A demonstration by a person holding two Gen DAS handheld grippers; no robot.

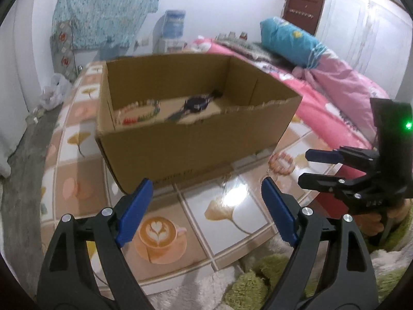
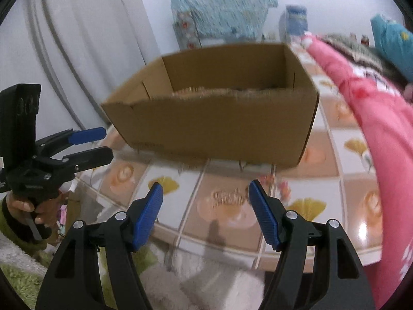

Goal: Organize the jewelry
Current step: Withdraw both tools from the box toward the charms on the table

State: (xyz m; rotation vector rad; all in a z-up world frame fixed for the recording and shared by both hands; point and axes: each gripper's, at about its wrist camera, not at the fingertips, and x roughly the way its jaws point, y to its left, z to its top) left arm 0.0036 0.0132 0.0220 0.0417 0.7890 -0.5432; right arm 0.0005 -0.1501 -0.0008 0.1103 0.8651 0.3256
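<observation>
Left wrist view: an open brown cardboard box [image 1: 196, 129] stands on a glossy tablecloth printed with ginkgo leaves and coffee cups [image 1: 165, 232], filling the middle ground and walling off what lies inside. On its floor rest a string of white and coloured beads [image 1: 139, 115] at the left and a dark wristwatch [image 1: 197, 103] toward the right. A pink beaded bracelet [image 1: 281, 162] lies on the cloth just beside the box's near right corner. The left gripper [image 1: 206, 206] hangs with its blue-padded jaws spread wide and nothing between them, the bracelet ahead and to its right. The right gripper [image 1: 304, 166], held by a hand at the right edge, points at the bracelet with jaws apart. A pink quilt [image 1: 335, 87] covers the bed behind.

Right wrist view: the box rises ahead, blurred. The right gripper [image 2: 206, 206] is open and empty above the cloth; a blurred pink bracelet [image 2: 284, 190] lies just beyond its right finger.
</observation>
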